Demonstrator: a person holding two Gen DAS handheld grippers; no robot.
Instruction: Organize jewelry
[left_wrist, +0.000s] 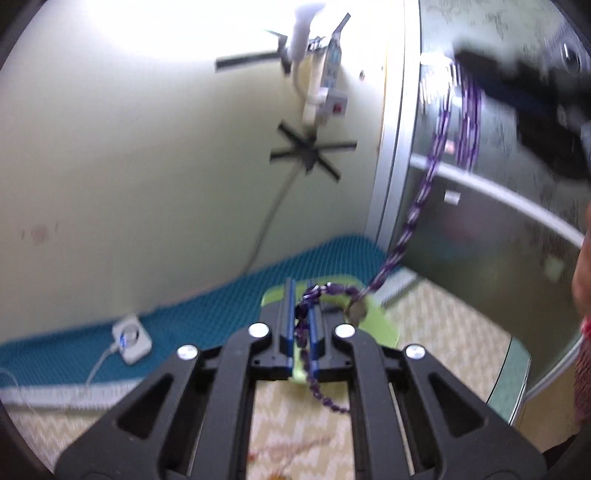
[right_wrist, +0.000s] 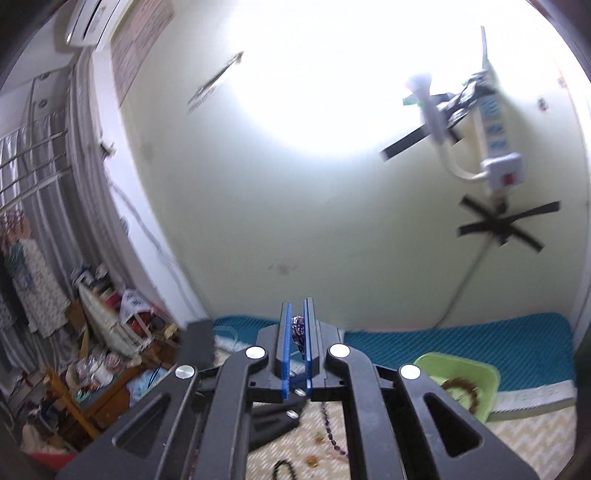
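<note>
both grippers, left (left_wrist: 303, 314) and right (right_wrist: 298, 332), lift the purple necklace (left_wrist: 413, 214) above the green tray (left_wrist: 380, 325), fingers clamped on it; next, lower it into the tray.

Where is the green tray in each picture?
Left wrist: the green tray sits mid-frame, just beyond the left tongs, partly hidden by them.
Right wrist: lower right, on the patterned cloth.
Shared landmark: the taped power strip on the wall.

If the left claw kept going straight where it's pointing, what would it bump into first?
Probably the green tray, which lies just beyond the left claw, though depth is hard to judge. The claw is shut on the purple bead necklace.
</note>
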